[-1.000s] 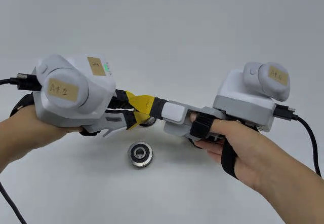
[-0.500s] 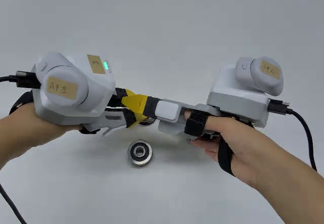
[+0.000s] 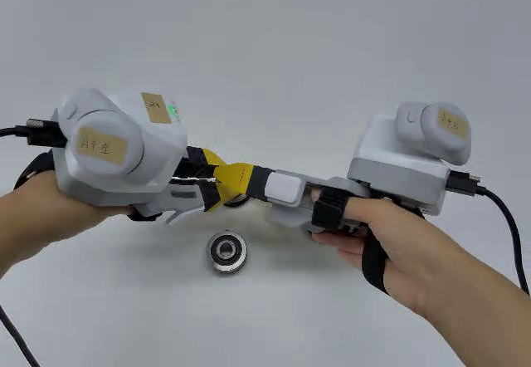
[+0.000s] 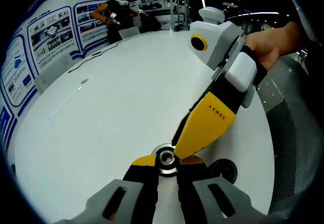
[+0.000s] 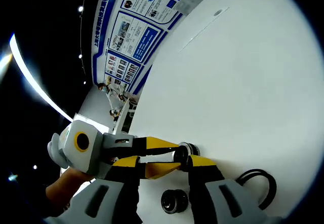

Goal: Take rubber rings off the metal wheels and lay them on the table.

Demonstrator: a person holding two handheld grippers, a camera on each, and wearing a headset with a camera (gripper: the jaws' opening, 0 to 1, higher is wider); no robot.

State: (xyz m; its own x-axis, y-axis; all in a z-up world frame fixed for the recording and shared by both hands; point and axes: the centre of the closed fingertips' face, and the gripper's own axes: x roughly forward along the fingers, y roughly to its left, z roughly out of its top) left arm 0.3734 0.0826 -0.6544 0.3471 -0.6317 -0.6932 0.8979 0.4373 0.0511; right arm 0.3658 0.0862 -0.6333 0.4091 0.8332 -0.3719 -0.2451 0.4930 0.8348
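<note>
So the left tool (image 4: 166,166) is clamped nearly shut on a small metal wheel (image 4: 165,158). The right tool (image 5: 178,164) pinches the same one from the opposite side, just above the worktop (image 3: 332,68). A second wheel (image 3: 226,252) lies nearer the front edge.

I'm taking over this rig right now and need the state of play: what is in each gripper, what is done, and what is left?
The left gripper has its jaws shut on the held wheel.
The right gripper grips the same wheel from the opposite side.
The second wheel lies on the table beneath the grippers, its dark ring apparently on.
Done: unclear. A thin black loop on the table may be a removed ring.
Left: strip the held wheel, then the second wheel.
</note>
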